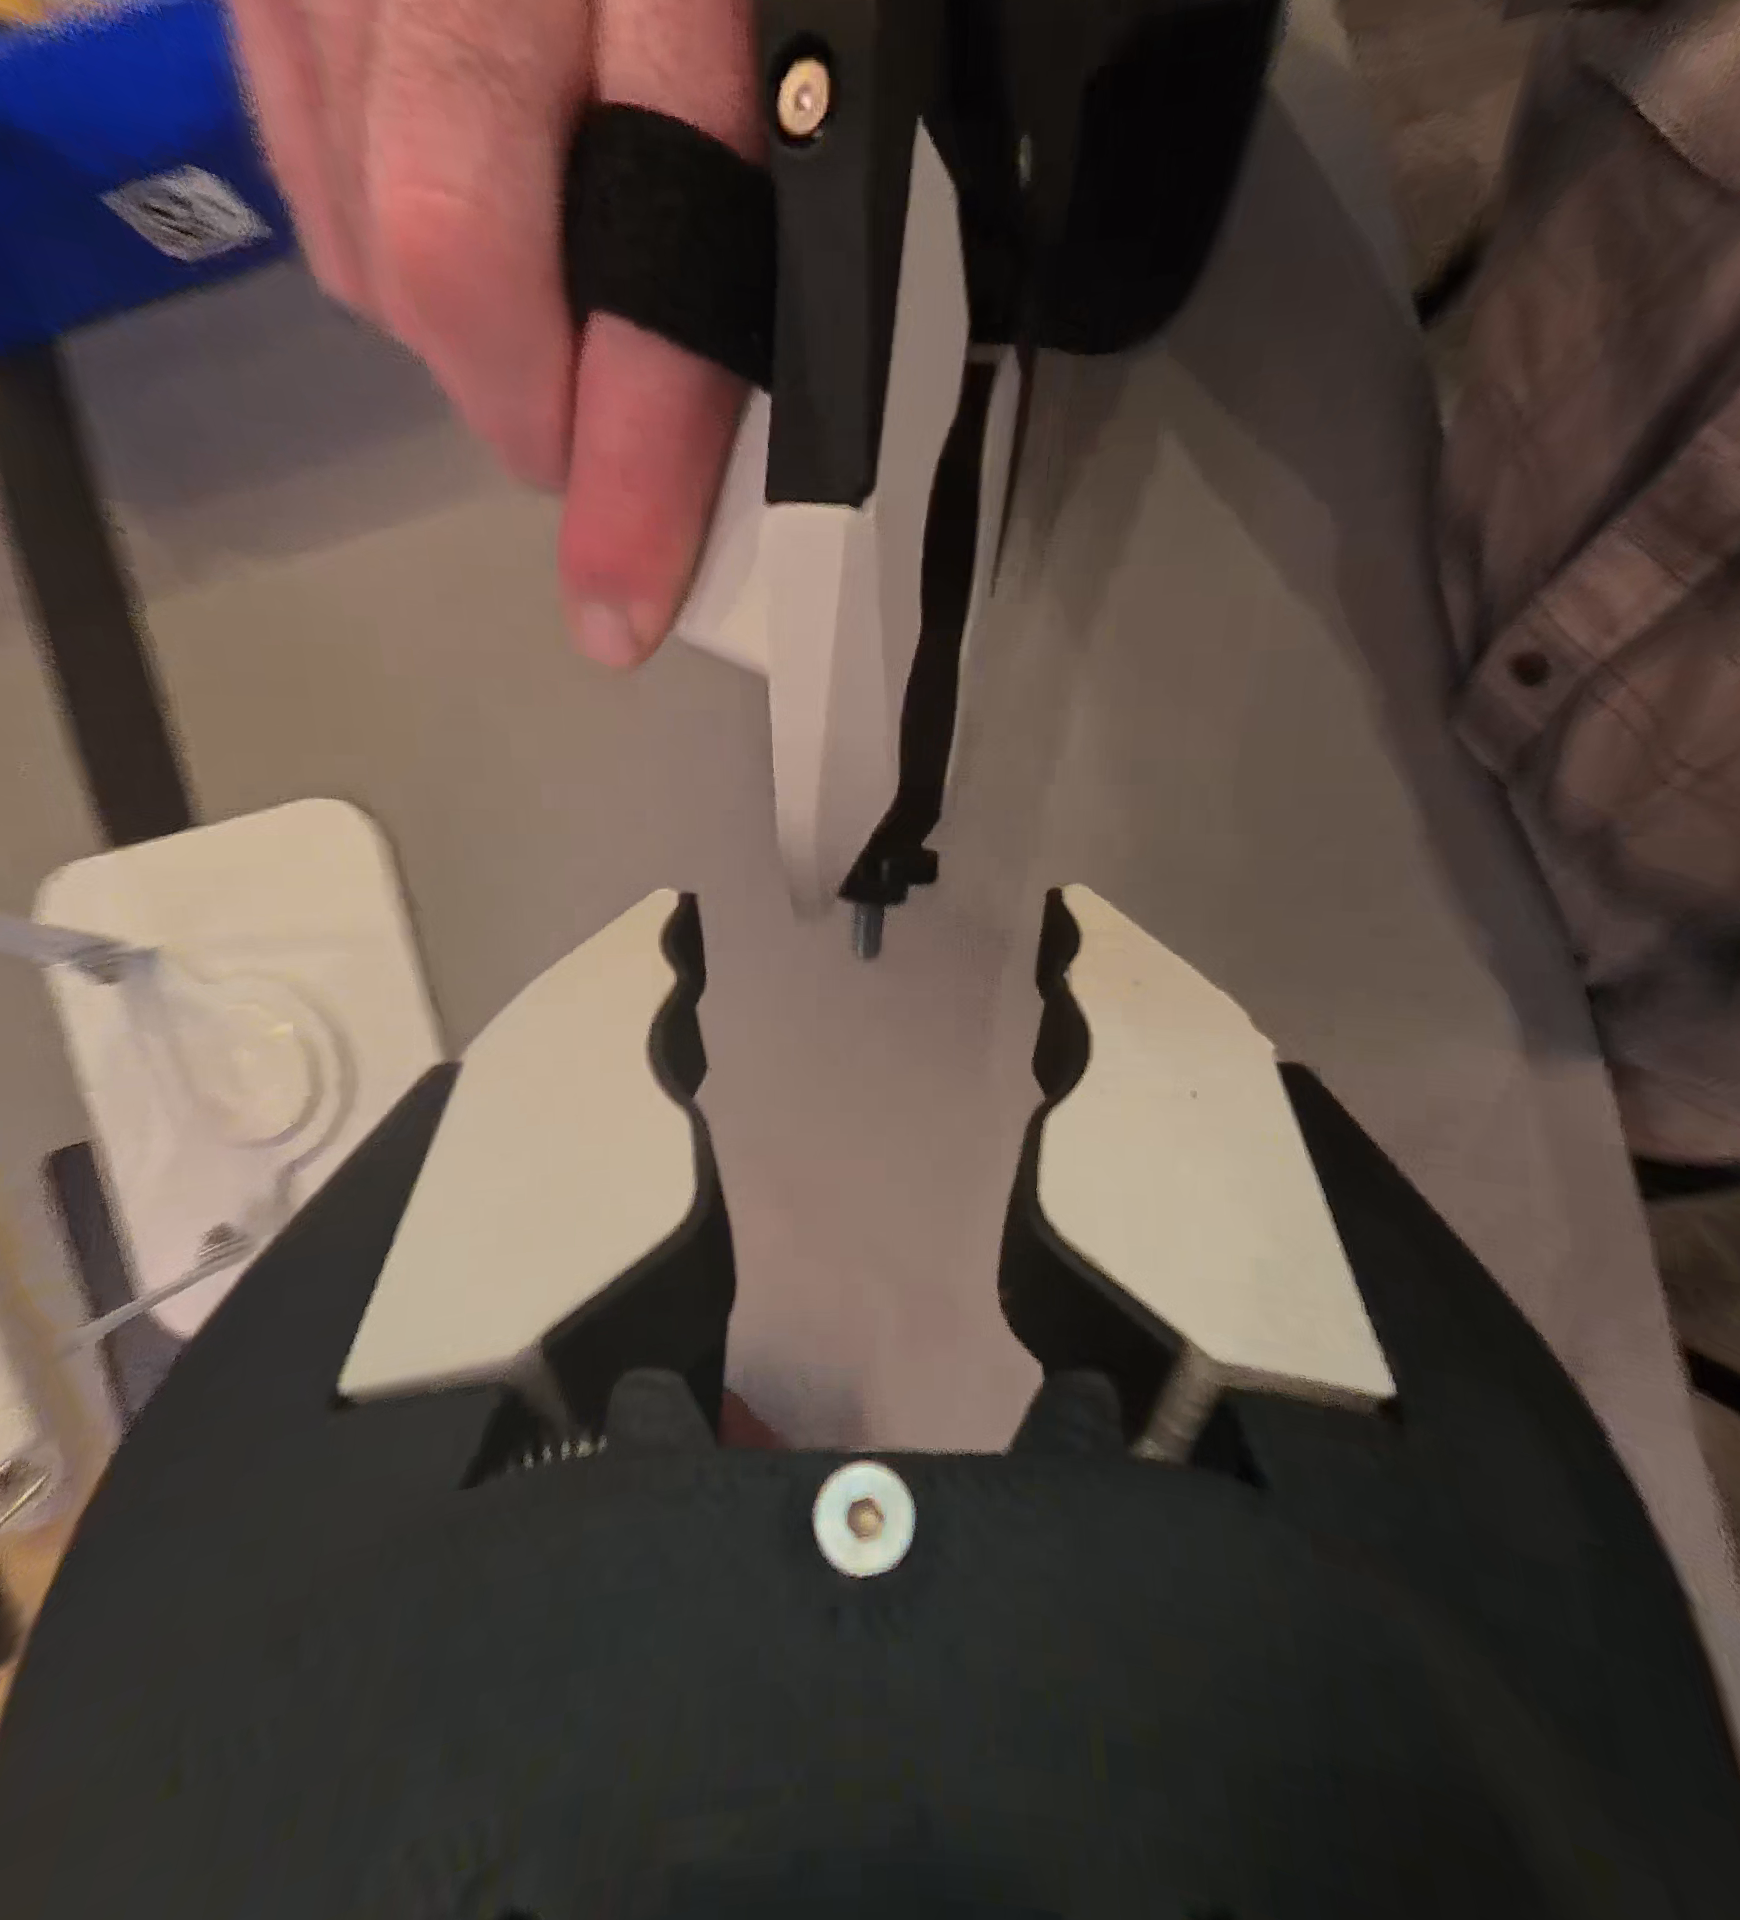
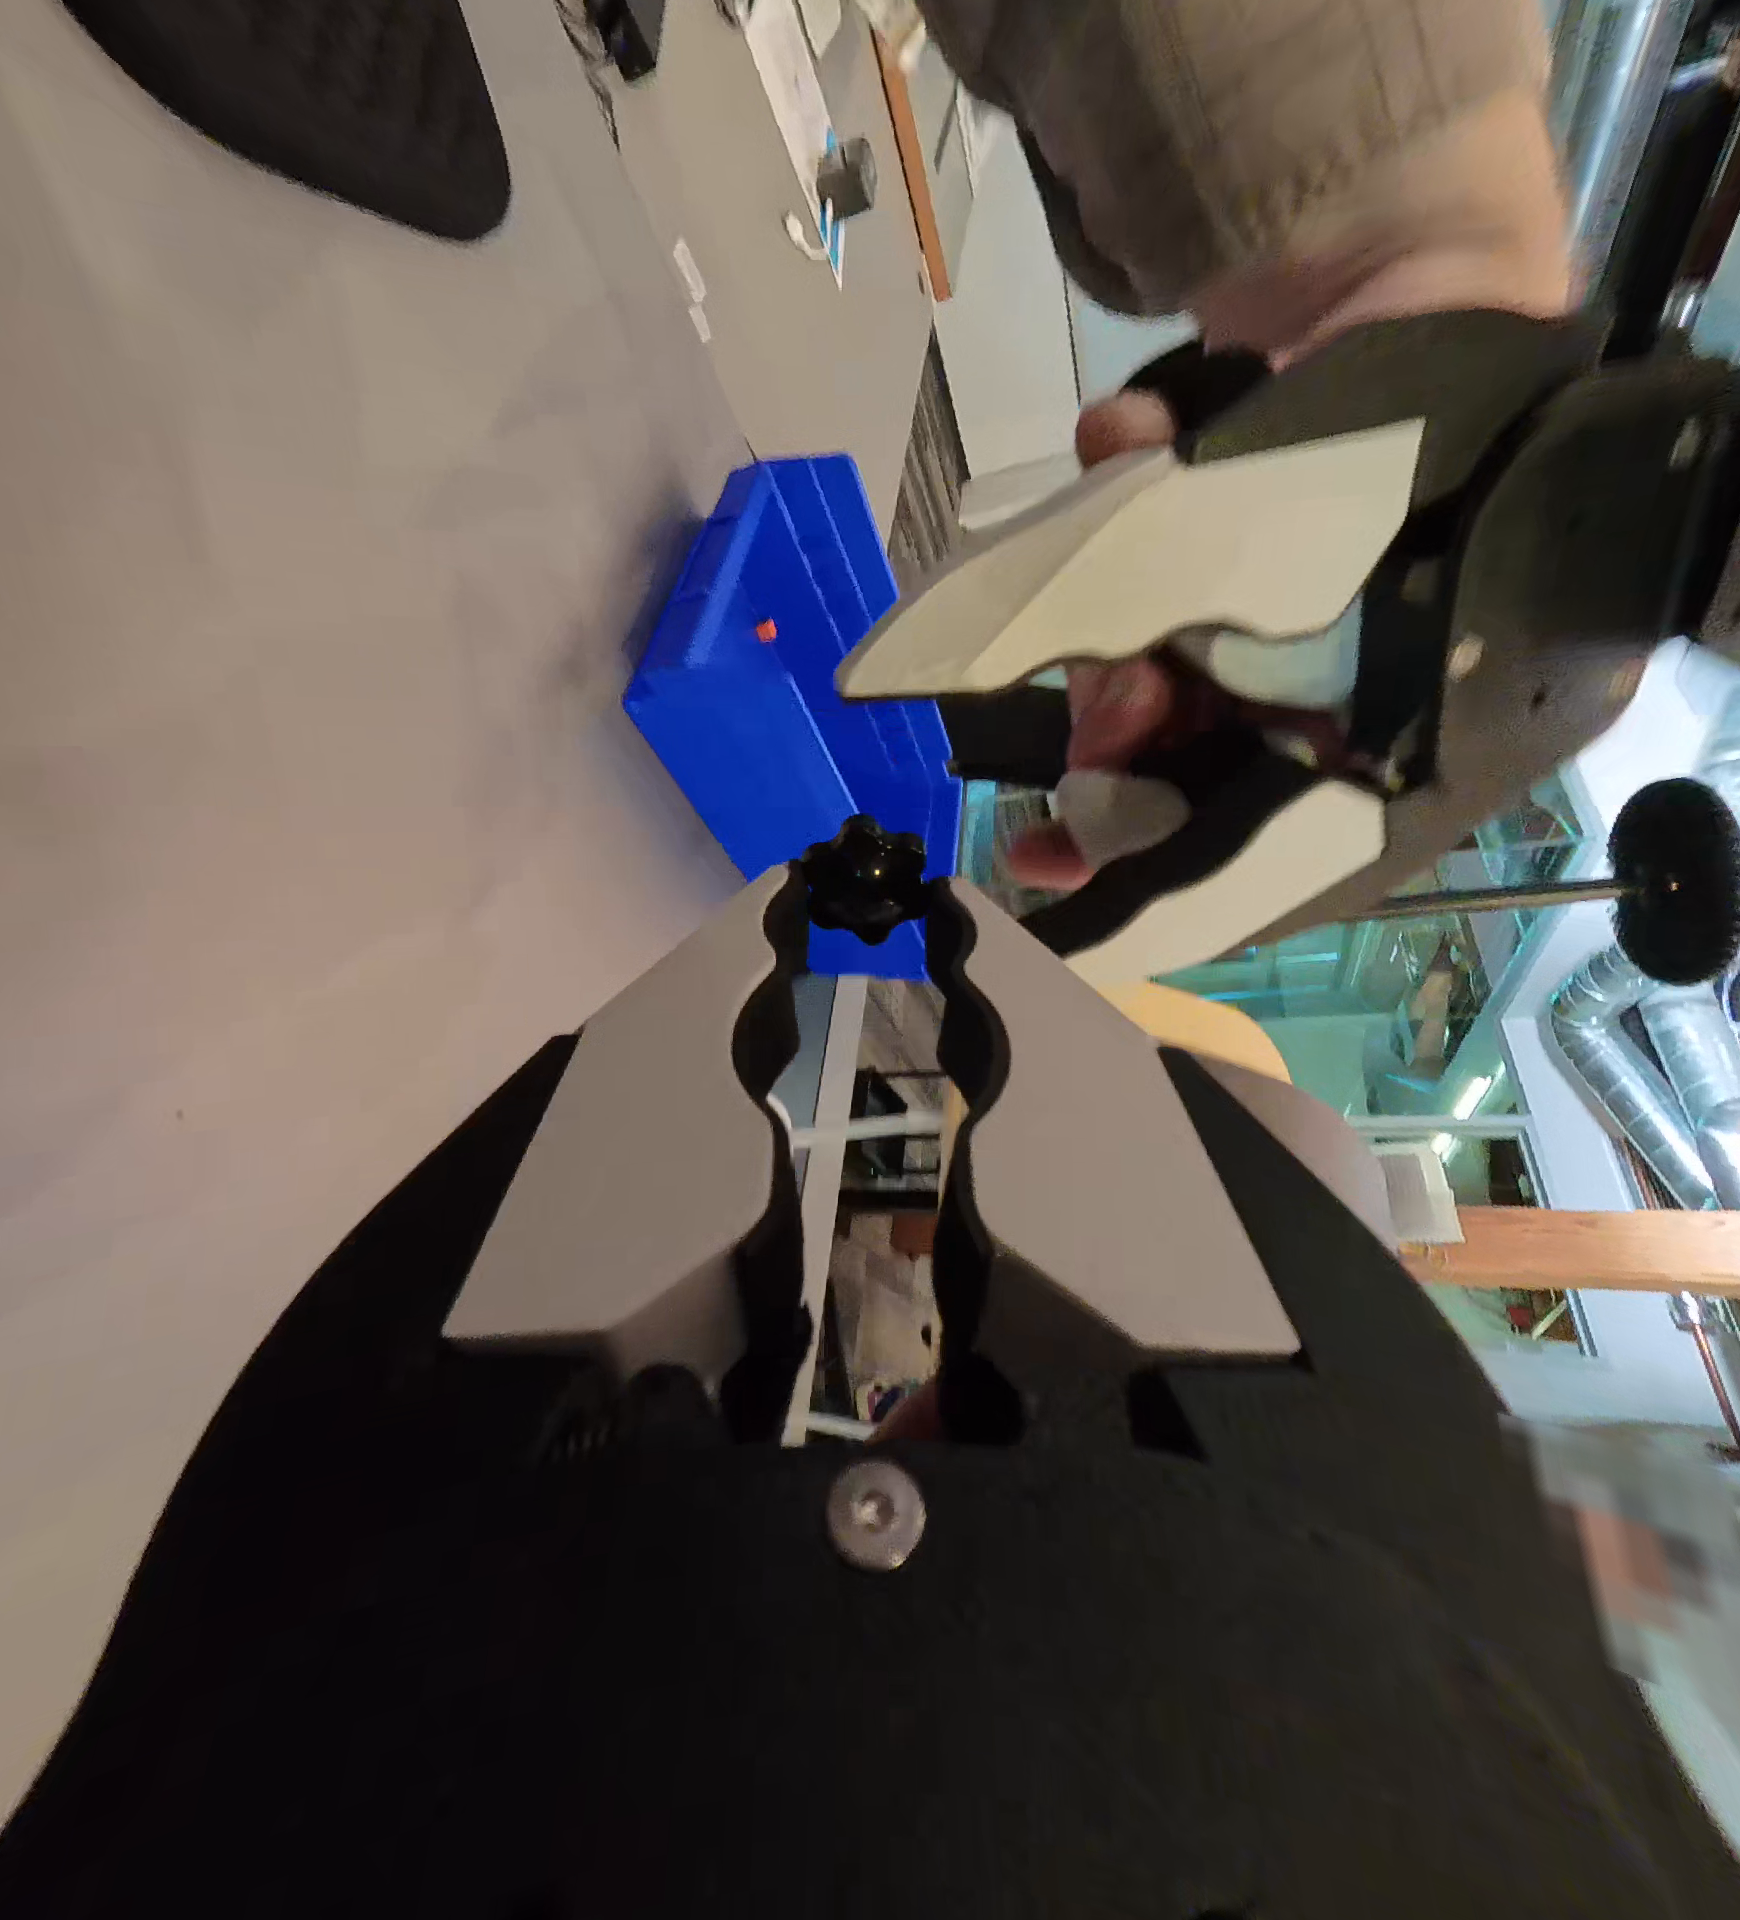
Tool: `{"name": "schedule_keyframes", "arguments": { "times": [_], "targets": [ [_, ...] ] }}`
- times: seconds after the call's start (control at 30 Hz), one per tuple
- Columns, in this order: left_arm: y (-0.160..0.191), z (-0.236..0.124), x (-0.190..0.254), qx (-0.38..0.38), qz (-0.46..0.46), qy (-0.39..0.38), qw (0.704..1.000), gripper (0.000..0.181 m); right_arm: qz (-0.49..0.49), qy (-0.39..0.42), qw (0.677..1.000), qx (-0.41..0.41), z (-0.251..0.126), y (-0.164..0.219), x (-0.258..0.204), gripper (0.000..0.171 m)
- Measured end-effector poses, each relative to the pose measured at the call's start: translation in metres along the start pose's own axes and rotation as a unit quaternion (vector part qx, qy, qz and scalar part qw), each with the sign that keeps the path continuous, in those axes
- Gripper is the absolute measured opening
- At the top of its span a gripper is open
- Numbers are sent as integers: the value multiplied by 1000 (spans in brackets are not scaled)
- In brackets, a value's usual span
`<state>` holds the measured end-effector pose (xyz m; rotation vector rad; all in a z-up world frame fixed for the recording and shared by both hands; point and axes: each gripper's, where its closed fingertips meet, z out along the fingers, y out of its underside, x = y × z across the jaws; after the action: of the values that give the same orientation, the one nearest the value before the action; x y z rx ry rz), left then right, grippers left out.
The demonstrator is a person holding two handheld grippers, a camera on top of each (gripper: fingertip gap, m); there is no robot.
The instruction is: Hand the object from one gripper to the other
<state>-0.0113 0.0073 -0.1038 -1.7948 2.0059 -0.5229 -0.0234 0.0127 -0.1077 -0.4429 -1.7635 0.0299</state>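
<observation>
Now right gripper (image 2: 864, 883) pinches black knob (image 2: 864, 878); left gripper (image 1: 871, 914) gapes.

Two hand-held grippers (image 1: 871, 914) (image 2: 864, 883), one black knob screw (image 2: 864, 878), one blue bin (image 2: 741, 717).

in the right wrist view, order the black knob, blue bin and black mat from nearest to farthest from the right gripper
1. black knob: pinched at the right gripper fingertips.
2. blue bin: on the table just beyond the tips.
3. black mat: far off, top left.
</observation>
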Motion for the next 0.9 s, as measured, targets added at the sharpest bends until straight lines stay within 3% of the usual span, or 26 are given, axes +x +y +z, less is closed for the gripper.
{"name": "schedule_keyframes", "arguments": {
  "times": [0.1, 0.2, 0.4, 0.63, 0.8, 0.9],
  "targets": [
    [-7, -22, -18, 59, -10, -88, 994, 59, 32, 13, 999, -41, -15, 35, 17, 20],
    [2, -38, -33, 90, -12, -184, 979, 48, 74, 51, 987, -131, -46, 99, 45, 20],
    [28, -42, -39, 163, -57, -278, 945, 19, 191, 150, 913, -327, -157, 241, 75, 20],
    [65, -9, -40, 156, -104, -304, 934, 19, 375, 119, 779, -489, -262, 354, 1, 21],
    [84, 15, -39, 127, -118, -300, 938, 20, 459, 76, 701, -541, -288, 388, -55, 20],
    [91, 23, -36, 116, -124, -299, 939, 21, 477, 68, 685, -546, -288, 398, -71, 20]
  ]
}}
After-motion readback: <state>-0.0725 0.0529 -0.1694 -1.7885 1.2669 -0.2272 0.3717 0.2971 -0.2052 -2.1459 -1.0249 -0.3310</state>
